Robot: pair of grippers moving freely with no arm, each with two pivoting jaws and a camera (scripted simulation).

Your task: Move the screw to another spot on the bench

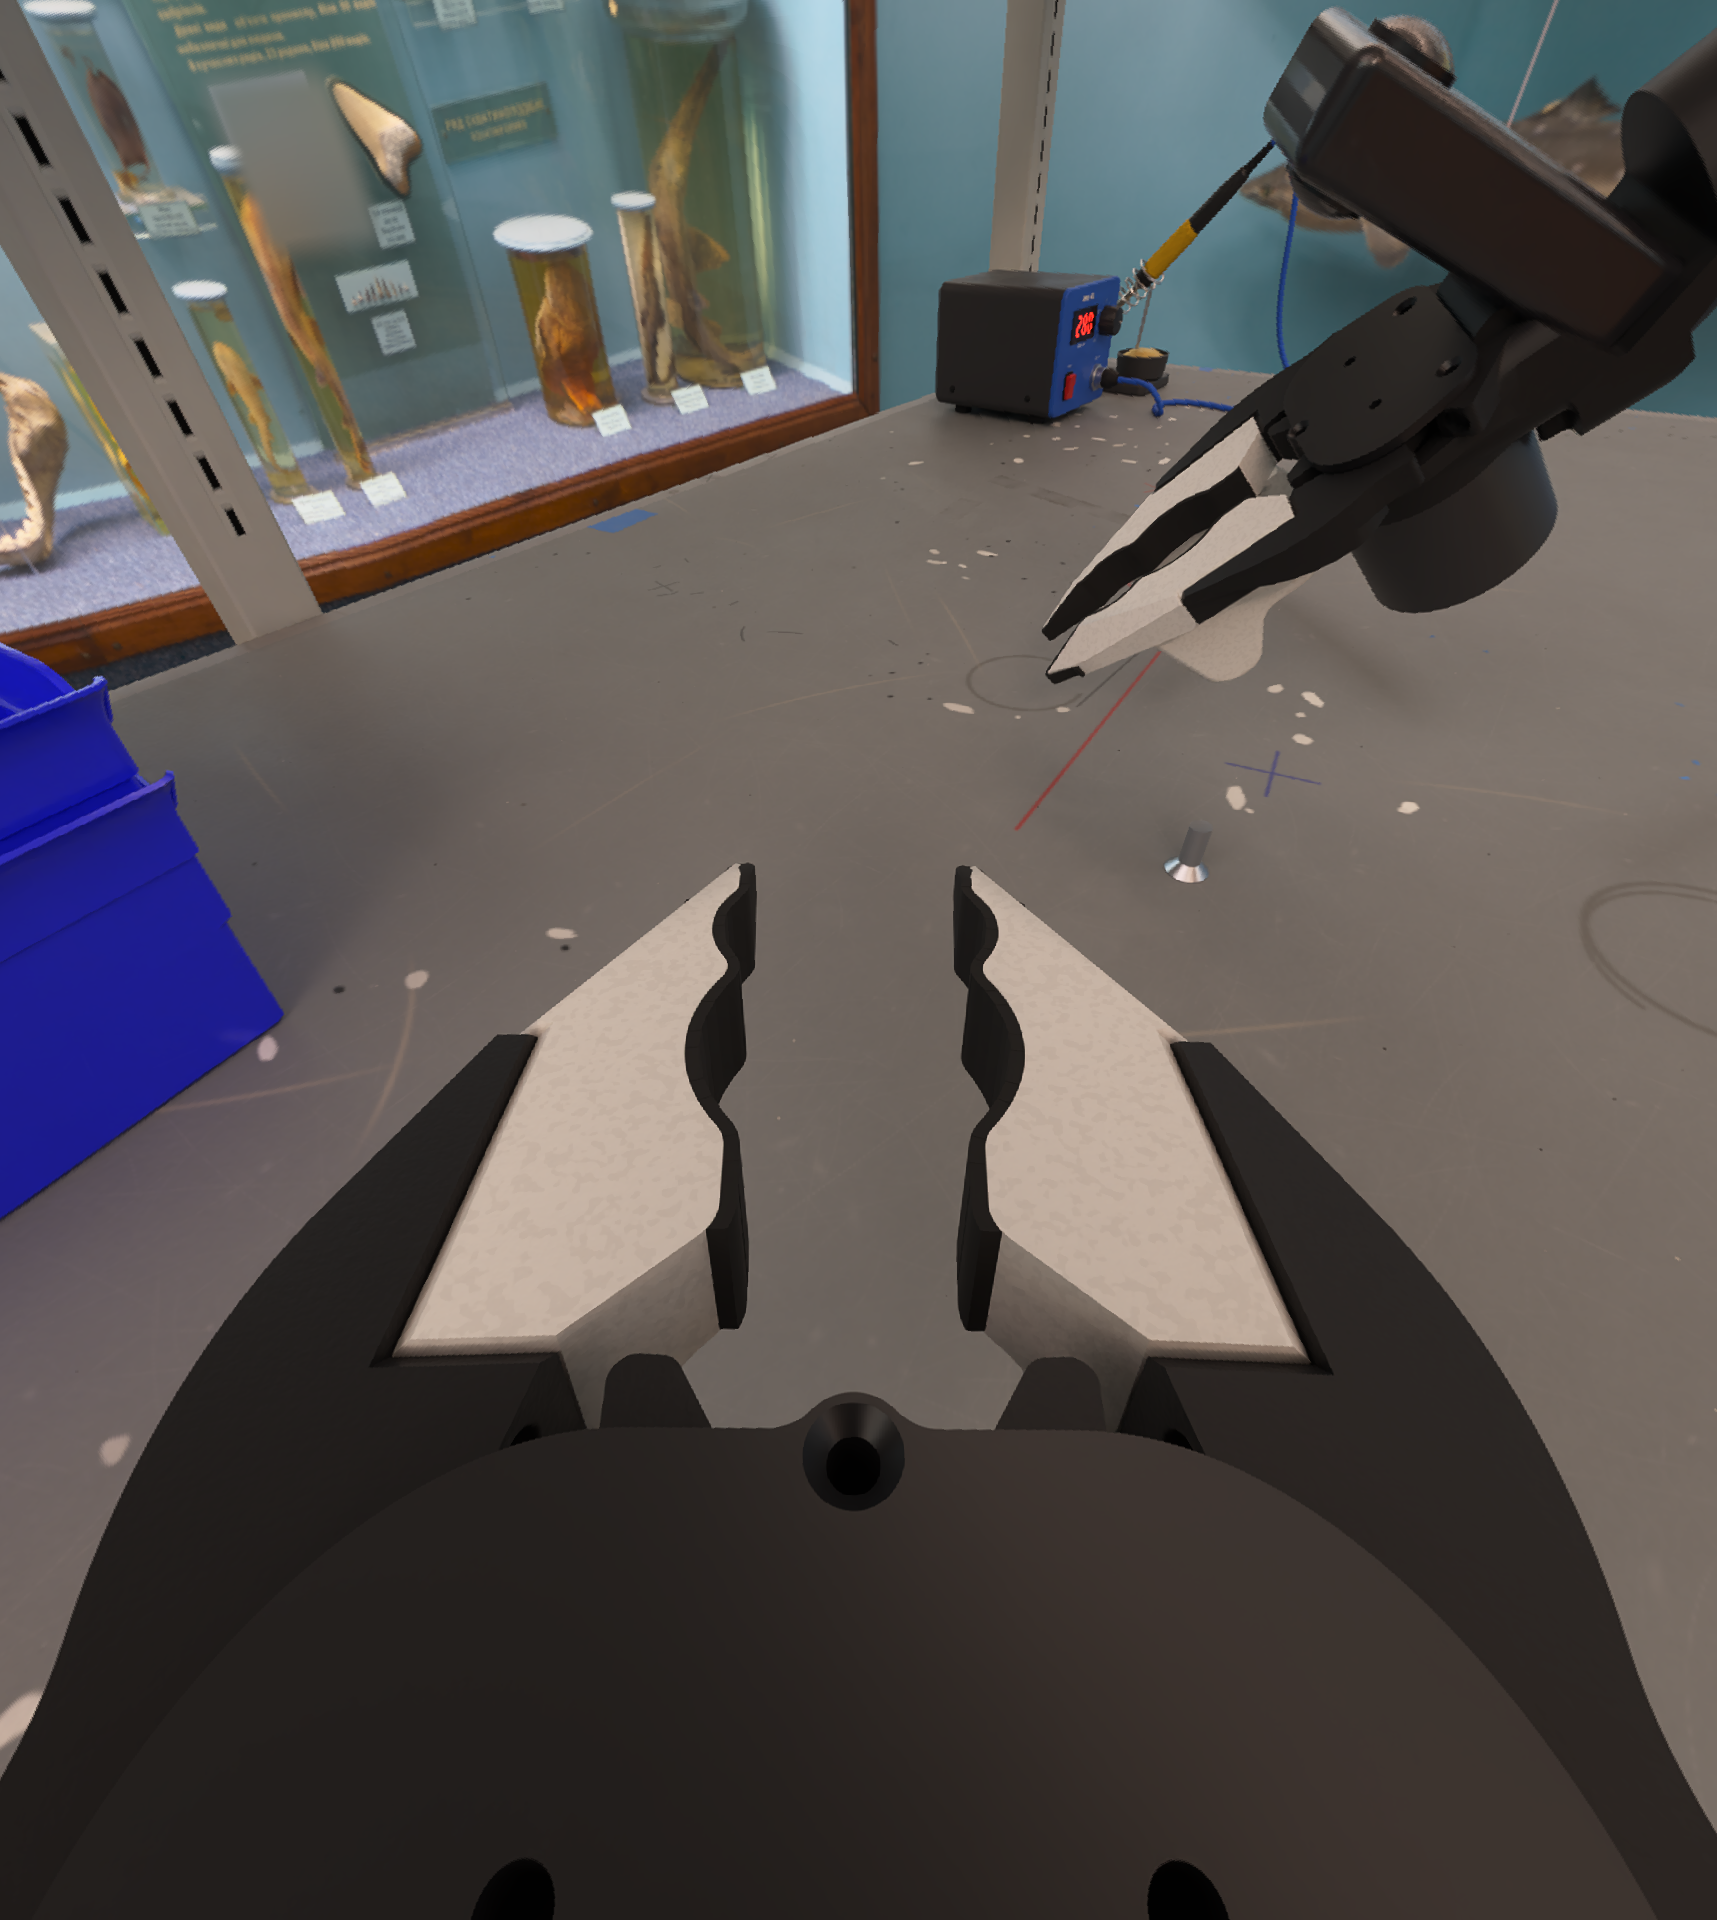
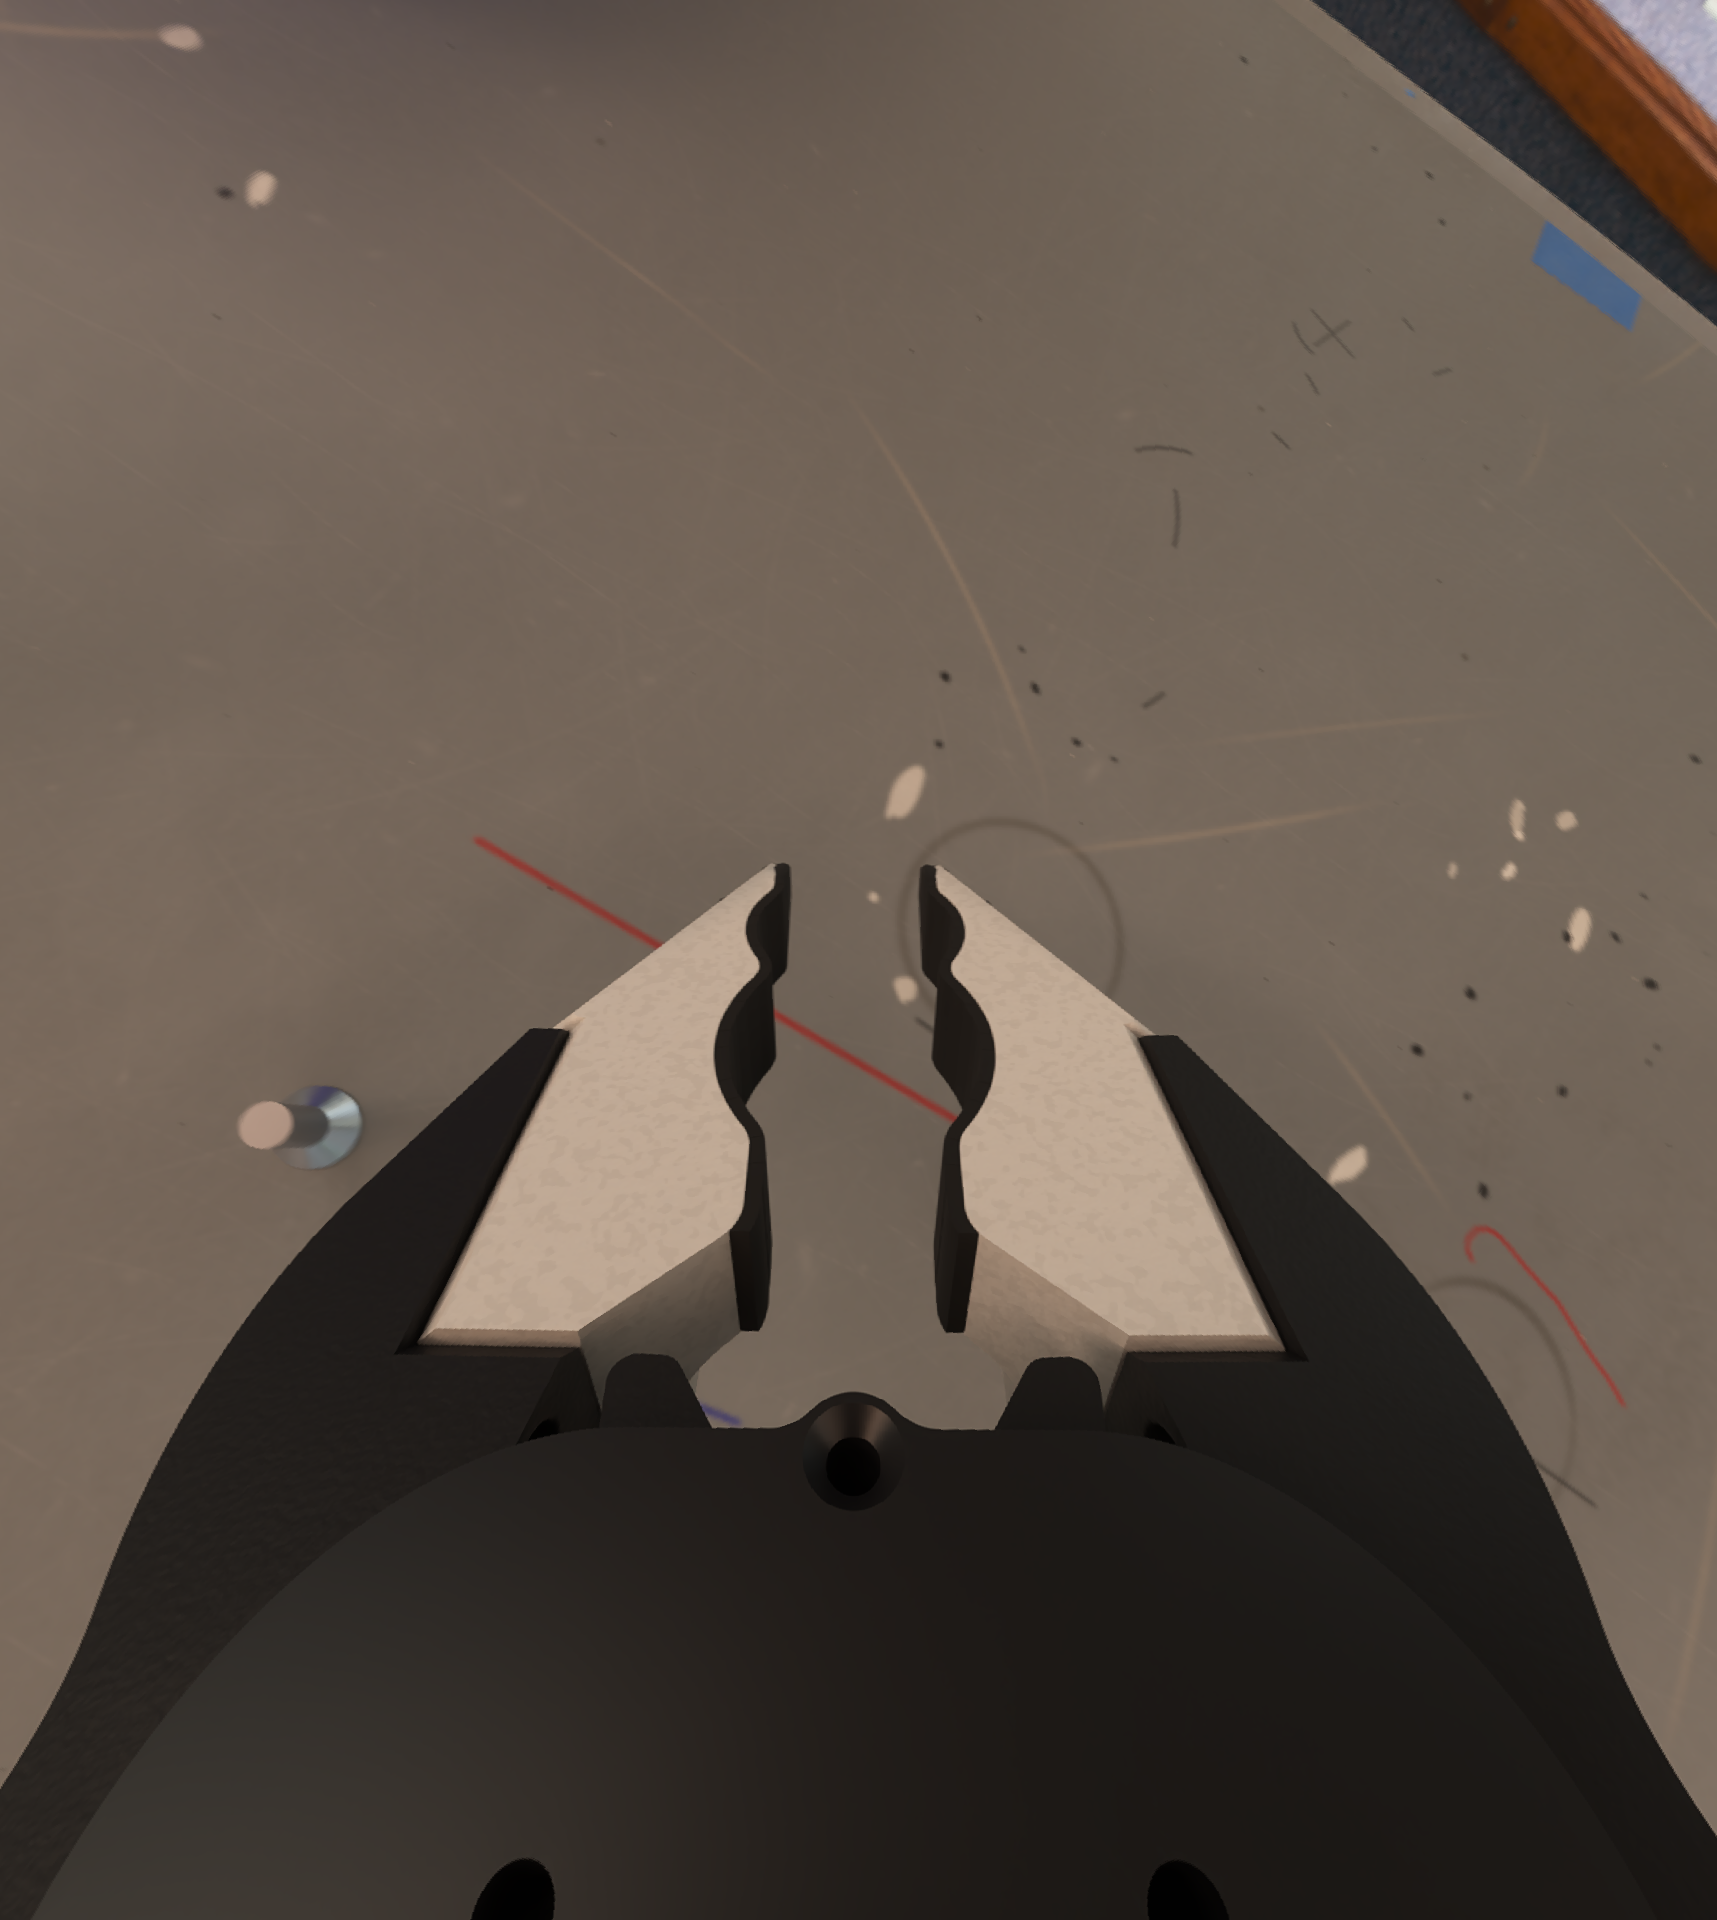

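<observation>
A small silver screw [image 1: 1189,856] stands head-down, shaft up, on the grey bench [image 1: 625,727]. In the right wrist view the screw [image 2: 305,1126] sits to the left of my right fingers, apart from them. My left gripper [image 1: 854,871] is open and empty, low over the bench, with the screw ahead and to its right. My right gripper [image 2: 854,871] is open and empty, pointing down at the bench beyond the screw. It also shows in the left wrist view [image 1: 1049,649], tilted down, its tips near the surface.
Stacked blue bins [image 1: 33,935] stand at the left. A soldering station [image 1: 1025,343] with its iron sits at the back edge. A glass display case [image 1: 366,260] and slotted uprights [image 1: 106,312] rise behind the bench. A red line [image 2: 708,977] marks the surface.
</observation>
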